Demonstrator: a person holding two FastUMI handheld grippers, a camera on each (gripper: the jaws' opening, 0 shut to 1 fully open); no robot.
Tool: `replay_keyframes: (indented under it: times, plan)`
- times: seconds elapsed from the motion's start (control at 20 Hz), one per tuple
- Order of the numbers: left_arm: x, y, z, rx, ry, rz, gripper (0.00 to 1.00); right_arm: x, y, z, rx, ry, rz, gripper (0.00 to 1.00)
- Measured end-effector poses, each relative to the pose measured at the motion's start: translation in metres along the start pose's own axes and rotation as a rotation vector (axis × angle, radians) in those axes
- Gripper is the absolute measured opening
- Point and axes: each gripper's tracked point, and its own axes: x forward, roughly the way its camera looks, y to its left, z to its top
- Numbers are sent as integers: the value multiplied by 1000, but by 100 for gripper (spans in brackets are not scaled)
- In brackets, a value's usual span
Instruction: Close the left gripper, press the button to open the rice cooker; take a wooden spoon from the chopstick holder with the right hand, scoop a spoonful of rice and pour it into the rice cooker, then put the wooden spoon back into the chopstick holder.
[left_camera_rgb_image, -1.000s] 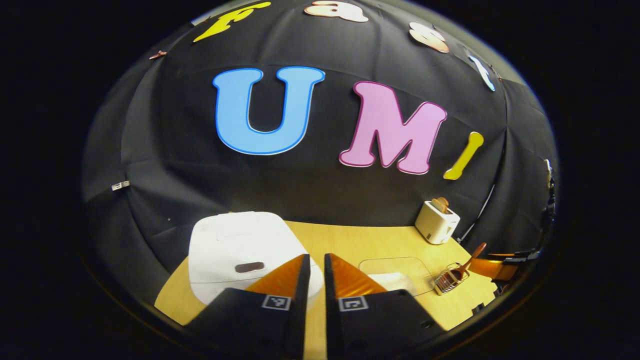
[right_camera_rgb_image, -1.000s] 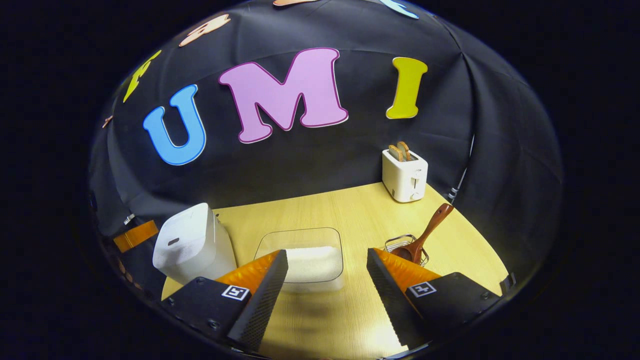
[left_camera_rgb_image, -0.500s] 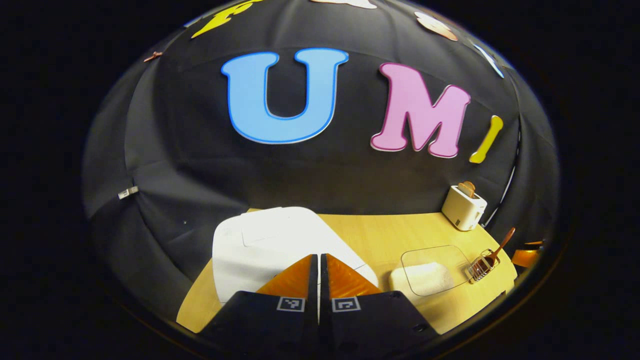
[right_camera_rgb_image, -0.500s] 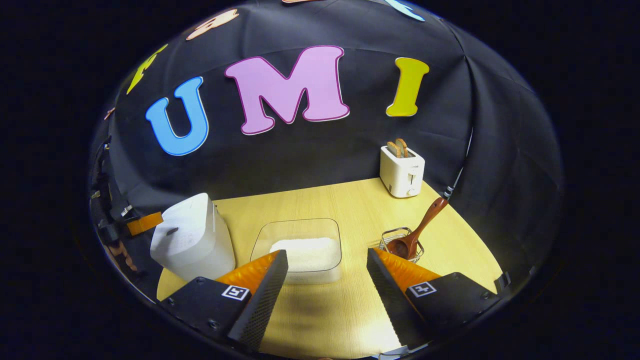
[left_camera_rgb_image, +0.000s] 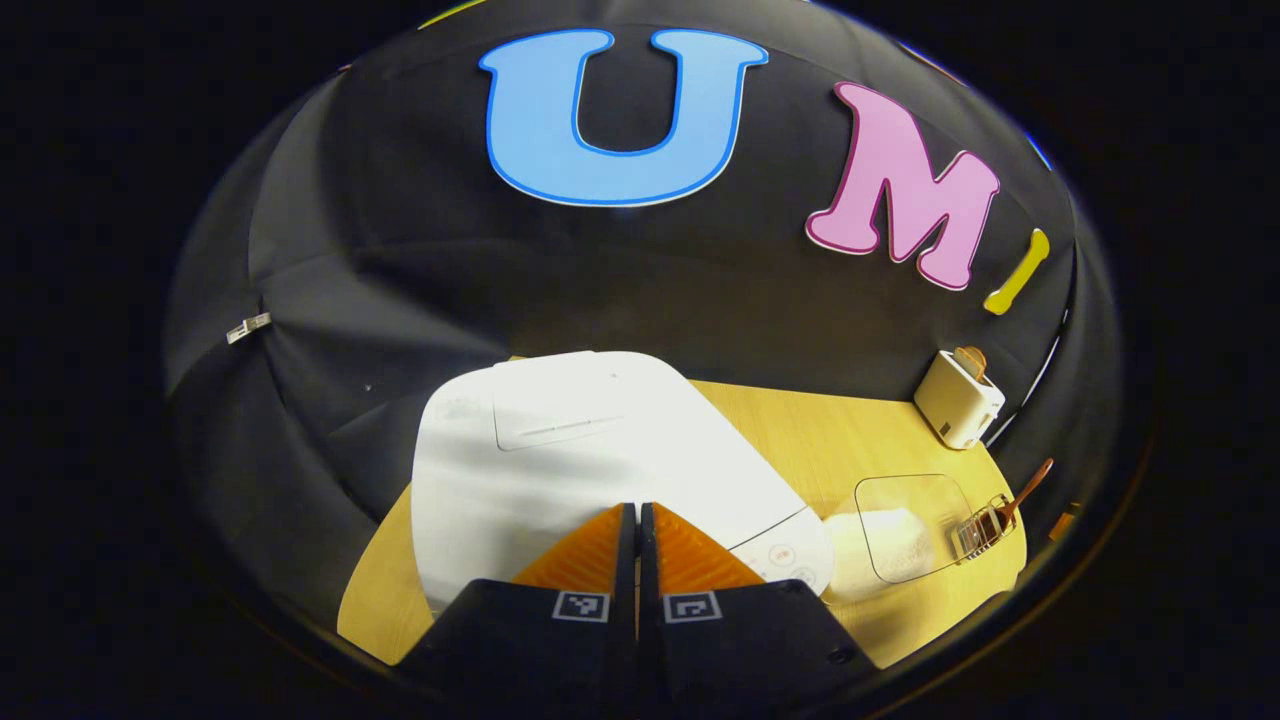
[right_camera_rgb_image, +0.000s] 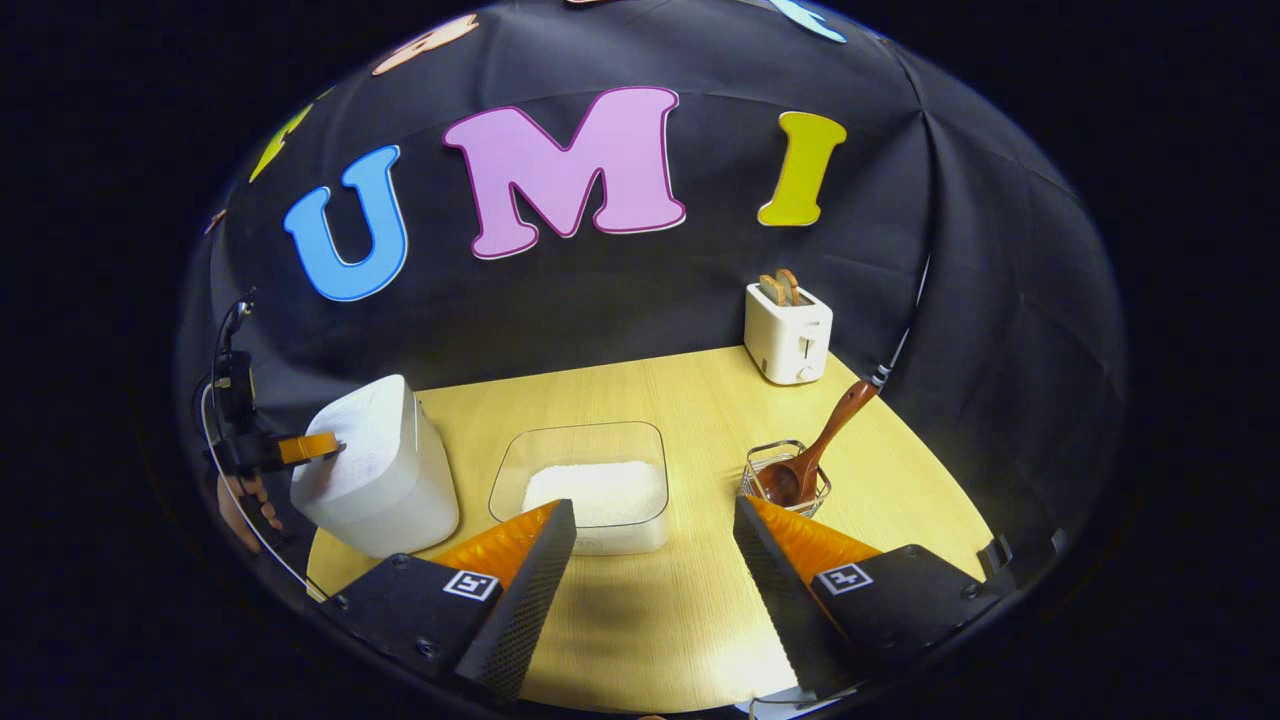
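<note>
Two fingers of the left gripper (left_camera_rgb_image: 637, 515) pressed together over the shut rice cooker (left_camera_rgb_image: 590, 450), right gripper (right_camera_rgb_image: 655, 520) held spread above the bench (right_camera_rgb_image: 680, 400), wooden spoon (right_camera_rgb_image: 815, 450) propped in the chopstick holder (right_camera_rgb_image: 785, 485)

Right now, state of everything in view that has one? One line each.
rice cooker: lid shut.
left gripper: shut, tips at the cooker's front edge.
right gripper: open, holding nothing.
wooden spoon: bowl down in the chopstick holder, handle leaning out.
rice container: uncovered, partly filled with rice.
toaster: upright, bread sticking up from the slots.
</note>
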Motion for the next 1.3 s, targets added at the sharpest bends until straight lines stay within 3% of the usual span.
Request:
replay_keyframes:
  times: [0.5,0.8,1.0,1.3]
  plan:
    - [-1,0,-4,10,27,34,6,-2,-1,-6,13,10,10,99]
    - [-46,-12,70,94,-223,73,6,-1,-24,-9,58,16,-10,99]
    - [-77,-32,91,33,-288,19,5,2,-40,-4,80,3,-22,99]
    - [-111,-76,70,-26,-289,-27,5,8,-61,-4,110,16,-12,99]
